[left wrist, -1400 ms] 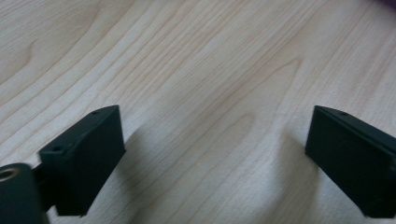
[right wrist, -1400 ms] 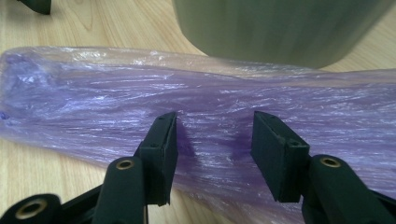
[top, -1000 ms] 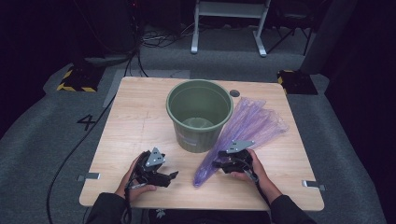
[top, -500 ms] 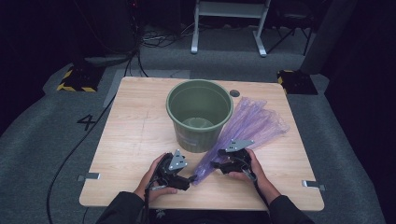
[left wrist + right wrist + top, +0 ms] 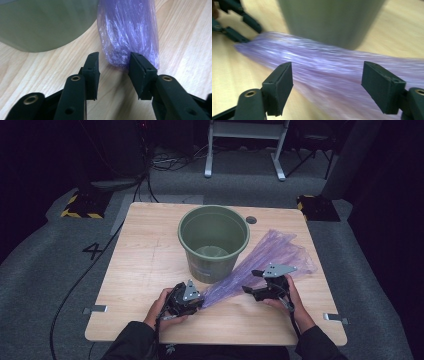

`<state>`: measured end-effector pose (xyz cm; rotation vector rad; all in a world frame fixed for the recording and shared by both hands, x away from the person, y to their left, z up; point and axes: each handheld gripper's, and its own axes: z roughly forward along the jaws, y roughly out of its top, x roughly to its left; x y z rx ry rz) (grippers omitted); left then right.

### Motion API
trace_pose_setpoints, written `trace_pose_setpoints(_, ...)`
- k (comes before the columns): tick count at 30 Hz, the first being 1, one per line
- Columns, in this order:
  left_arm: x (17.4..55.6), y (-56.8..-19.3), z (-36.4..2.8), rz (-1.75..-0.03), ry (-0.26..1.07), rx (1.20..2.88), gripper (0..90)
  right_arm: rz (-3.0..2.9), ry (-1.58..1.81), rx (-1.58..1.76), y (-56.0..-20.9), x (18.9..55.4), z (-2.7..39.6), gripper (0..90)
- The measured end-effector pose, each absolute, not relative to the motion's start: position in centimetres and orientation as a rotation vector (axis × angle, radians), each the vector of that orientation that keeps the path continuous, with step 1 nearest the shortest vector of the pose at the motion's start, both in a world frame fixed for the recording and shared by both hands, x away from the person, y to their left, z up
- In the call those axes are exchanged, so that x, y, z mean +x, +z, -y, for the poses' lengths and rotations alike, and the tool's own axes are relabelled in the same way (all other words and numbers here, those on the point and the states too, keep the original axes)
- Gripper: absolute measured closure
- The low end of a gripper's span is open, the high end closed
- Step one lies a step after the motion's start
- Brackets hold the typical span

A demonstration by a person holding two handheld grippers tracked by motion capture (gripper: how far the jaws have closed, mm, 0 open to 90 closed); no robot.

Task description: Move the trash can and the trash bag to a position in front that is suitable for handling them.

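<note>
A long, crumpled purple plastic bag (image 5: 260, 262) lies on the wooden table (image 5: 145, 265), running from the front centre up to the right of a green bucket (image 5: 213, 240). My left gripper (image 5: 201, 300) sits at the bag's narrow end. In the left gripper view its jaws (image 5: 113, 60) have just been closing, and the bag's tip (image 5: 127, 27) lies between them. The right pad (image 5: 140, 72) touches the bag and the left pad stands clear. My right gripper (image 5: 251, 282) hovers over the middle of the bag (image 5: 324, 62). Its jaws (image 5: 327, 80) have just been opening and stand wide with nothing gripped.
The bucket (image 5: 45, 22) stands upright mid-table, close to the left of the bag, and its wall (image 5: 329, 20) rises just behind the bag. A small dark hole (image 5: 251, 220) marks the table's far edge. Bare wood lies to the left of the bucket.
My left gripper has slid right to the bag's narrow end. My right gripper has moved right along the bag and lifted a little.
</note>
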<state>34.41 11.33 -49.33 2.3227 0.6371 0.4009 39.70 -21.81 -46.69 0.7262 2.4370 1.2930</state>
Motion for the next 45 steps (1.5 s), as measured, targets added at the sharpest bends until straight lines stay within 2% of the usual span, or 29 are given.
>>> trace_pose_setpoints(11, 35.6, -49.5, -13.5, -0.67, 0.368, 2.295, 64.2, -2.444, 1.231, 0.797, -47.9, 41.2, 22.1, 22.4)
trace_pose_setpoints(15, 36.4, -49.6, -14.4, -0.68, 0.373, 2.282, 71.8, -2.45, 1.186, 0.853, -48.6, 41.9, 22.5, 21.4)
trace_pose_setpoints(20, 37.0, -49.6, -14.8, -0.679, 0.36, 2.28, 73.6, -2.456, 1.132, 0.876, -49.2, 42.3, 22.5, 24.1)
trace_pose_setpoints(23, 36.9, -49.6, -14.9, -0.686, 0.36, 2.268, 62.5, -2.469, 1.117, 0.906, -49.8, 42.7, 22.6, 28.6)
trace_pose_setpoints(24, 36.8, -49.5, -15.0, -0.687, 0.366, 2.263, 58.3, -2.476, 1.123, 0.913, -49.9, 42.8, 22.7, 32.7)
trace_pose_setpoints(25, 36.7, -49.4, -15.2, -0.696, 0.375, 2.261, 48.9, -2.477, 1.121, 0.912, -50.1, 42.9, 22.8, 34.6)
trace_pose_setpoints(26, 36.7, -49.2, -15.4, -0.703, 0.369, 2.247, 48.9, -2.477, 1.121, 0.912, -50.1, 42.9, 22.8, 34.6)
trace_pose_setpoints(28, 36.6, -49.0, -15.9, -0.717, 0.369, 2.216, 36.3, -2.474, 1.13, 0.917, -50.1, 42.9, 22.9, 36.8)
trace_pose_setpoints(30, 36.5, -48.9, -16.5, -0.755, 0.379, 2.213, 29.2, -2.464, 1.126, 0.923, -50.1, 42.9, 23.1, 41.1)
trace_pose_setpoints(35, 36.1, -49.2, -18.4, -0.819, 0.394, 2.214, 21.1, -2.465, 1.129, 0.919, -50.1, 42.8, 23.2, 38.9)
trace_pose_setpoints(36, 35.8, -49.5, -19.2, -0.84, 0.402, 2.229, 20.6, -2.49, 1.139, 0.92, -49.9, 42.7, 23.3, 30.5)
trace_pose_setpoints(42, 35.0, -50.0, -21.2, -0.896, 0.39, 2.231, 17.2, -2.436, 1.115, 0.765, -47.6, 41.6, 24.0, 22.7)
trace_pose_setpoints(45, 34.8, -50.2, -21.6, -0.91, 0.365, 2.221, 15.5, -2.425, 1.122, 0.739, -47.2, 41.6, 24.3, 22.6)
